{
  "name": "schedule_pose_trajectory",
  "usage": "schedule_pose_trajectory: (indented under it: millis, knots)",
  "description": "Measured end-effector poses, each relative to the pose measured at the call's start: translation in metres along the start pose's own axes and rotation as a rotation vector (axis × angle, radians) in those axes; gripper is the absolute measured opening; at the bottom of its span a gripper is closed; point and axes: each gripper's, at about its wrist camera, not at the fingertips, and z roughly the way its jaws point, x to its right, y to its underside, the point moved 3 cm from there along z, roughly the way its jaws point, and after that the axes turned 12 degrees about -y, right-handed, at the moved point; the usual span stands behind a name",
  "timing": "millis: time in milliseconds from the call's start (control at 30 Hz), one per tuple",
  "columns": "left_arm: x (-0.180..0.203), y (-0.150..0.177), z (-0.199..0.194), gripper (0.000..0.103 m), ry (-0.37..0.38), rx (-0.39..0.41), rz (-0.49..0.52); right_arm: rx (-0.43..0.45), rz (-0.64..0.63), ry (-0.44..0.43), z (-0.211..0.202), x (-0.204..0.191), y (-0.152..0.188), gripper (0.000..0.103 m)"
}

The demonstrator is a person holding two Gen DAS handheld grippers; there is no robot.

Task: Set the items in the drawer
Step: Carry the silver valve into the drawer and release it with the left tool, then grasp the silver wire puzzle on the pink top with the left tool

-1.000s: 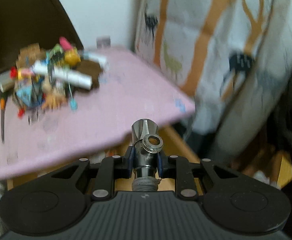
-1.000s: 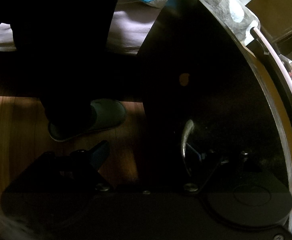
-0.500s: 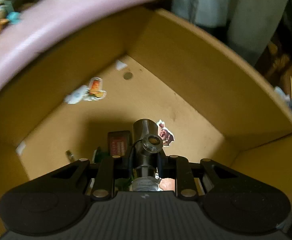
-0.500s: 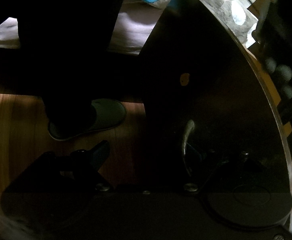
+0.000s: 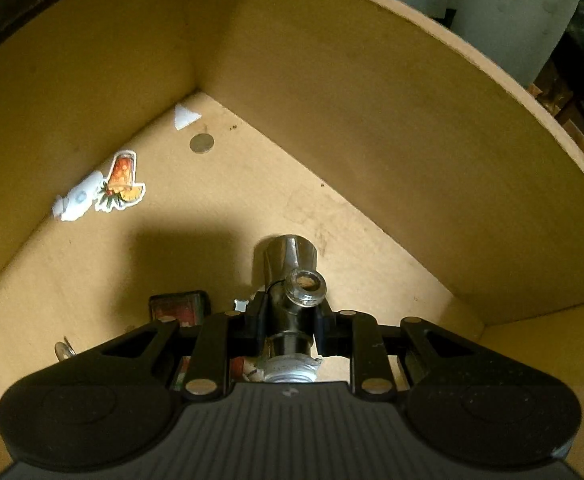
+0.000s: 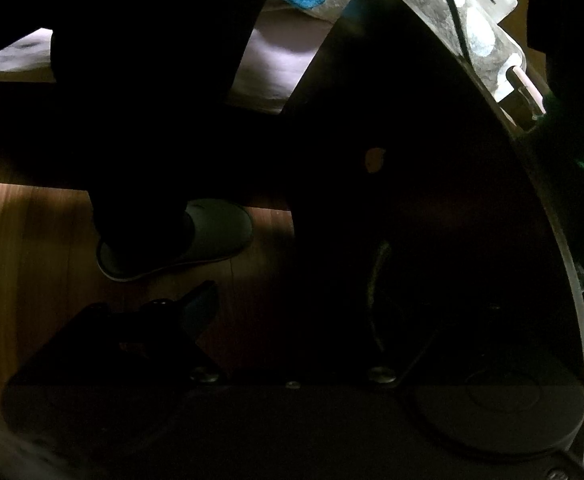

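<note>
The left gripper [image 5: 290, 318] is clamped narrow on a chrome angle valve [image 5: 292, 280], holding it by the middle of its body so the capped end pokes forward and the threaded end sits back toward the camera. It's tipped steeply down inside the open drawer [image 5: 372, 120], above the bare stretch of floor near the drawer's right wall, which looks like the spot picked because nothing is lying there.

The other bits already in the drawer sit elsewhere: a bell sticker [image 5: 122, 182] along the left wall, a coin [image 5: 202, 144] by the far corner, and a small dark box [image 5: 180, 308] right under the left jaw.

The right gripper [image 6: 288, 312] is spread wide with nothing clearly between the jaws. They've just been opening a bit more. It sits at the dark drawer front [image 6: 412, 200] by the metal handle [image 6: 374, 280], probably there to keep the drawer out. Pretty dim view though. A person's slipper [image 6: 196, 236] is on the wood floor nearby.

I'd guess the next bit is just lowering and letting go.
</note>
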Motion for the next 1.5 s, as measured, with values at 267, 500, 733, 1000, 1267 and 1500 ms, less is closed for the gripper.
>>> schedule_pose_trajectory:
  millis: [267,500,733,1000,1267,1500]
  knots:
    - [-0.003,0.015,0.003,0.027,-0.044,-0.067,-0.017,-0.004,-0.001,0.0,-0.001,0.0,0.0,0.087]
    - [-0.007,0.018,-0.021,0.055,-0.119,-0.055,-0.013,-0.008,-0.001,-0.001,-0.001,0.0,0.0,0.087]
    - [-0.008,0.015,-0.051,0.055,-0.192,-0.05,-0.02,-0.016,0.001,0.002,0.0,0.0,-0.001,0.089]
    - [-0.013,0.014,-0.084,0.055,-0.233,-0.019,-0.062,-0.022,-0.002,0.002,0.001,0.0,0.0,0.089]
    - [-0.04,0.008,-0.162,0.055,-0.255,0.225,-0.22,-0.022,0.001,0.007,0.002,-0.001,0.001,0.089]
    - [-0.092,-0.002,-0.206,0.055,-0.379,0.424,-0.418,-0.022,-0.005,0.009,0.003,-0.003,0.002,0.09]
